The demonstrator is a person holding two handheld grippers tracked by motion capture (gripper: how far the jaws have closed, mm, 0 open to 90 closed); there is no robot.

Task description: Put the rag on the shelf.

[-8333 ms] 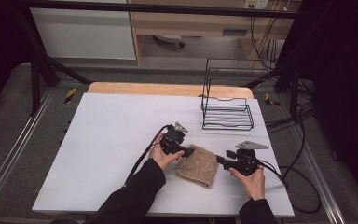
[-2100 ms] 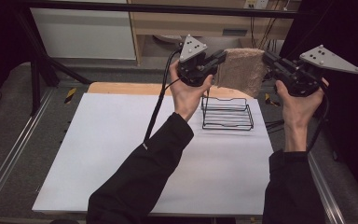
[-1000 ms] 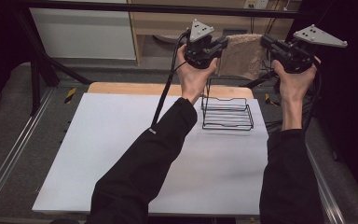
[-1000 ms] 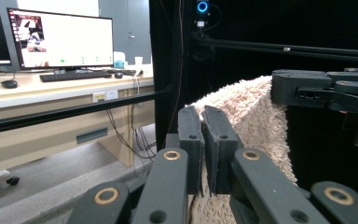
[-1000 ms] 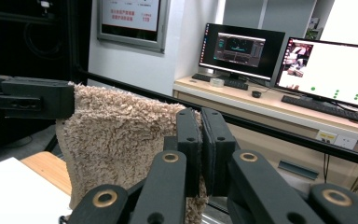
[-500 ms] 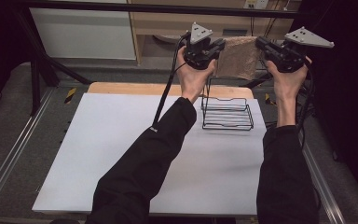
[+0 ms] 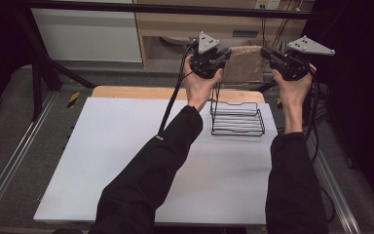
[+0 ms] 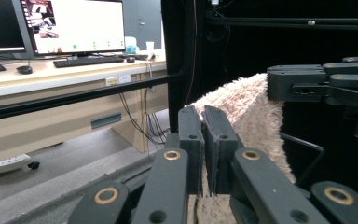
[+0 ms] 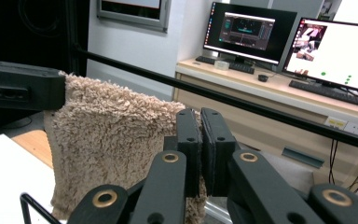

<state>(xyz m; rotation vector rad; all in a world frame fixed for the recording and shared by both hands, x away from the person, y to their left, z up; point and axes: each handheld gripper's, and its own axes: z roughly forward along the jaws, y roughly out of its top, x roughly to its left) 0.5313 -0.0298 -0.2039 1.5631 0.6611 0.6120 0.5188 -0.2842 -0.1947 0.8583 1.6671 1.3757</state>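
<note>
A beige fluffy towel hangs spread between my two grippers, high above the black wire rack at the table's far right. My left gripper is shut on the towel's left top corner; in the left gripper view its jaws pinch the towel edge. My right gripper is shut on the opposite top corner, and in the right gripper view the towel drapes down to the left of its jaws. The other gripper's black body shows at the far corner in each gripper view.
The white table top stretches left and toward me from the rack. A wooden strip runs along the far edge. A black frame bar crosses above the far side. Desks with monitors stand beyond.
Both hands have sunk a little with the towel. The right hand has drawn in toward the left, so the towel hangs less stretched above the rack.
</note>
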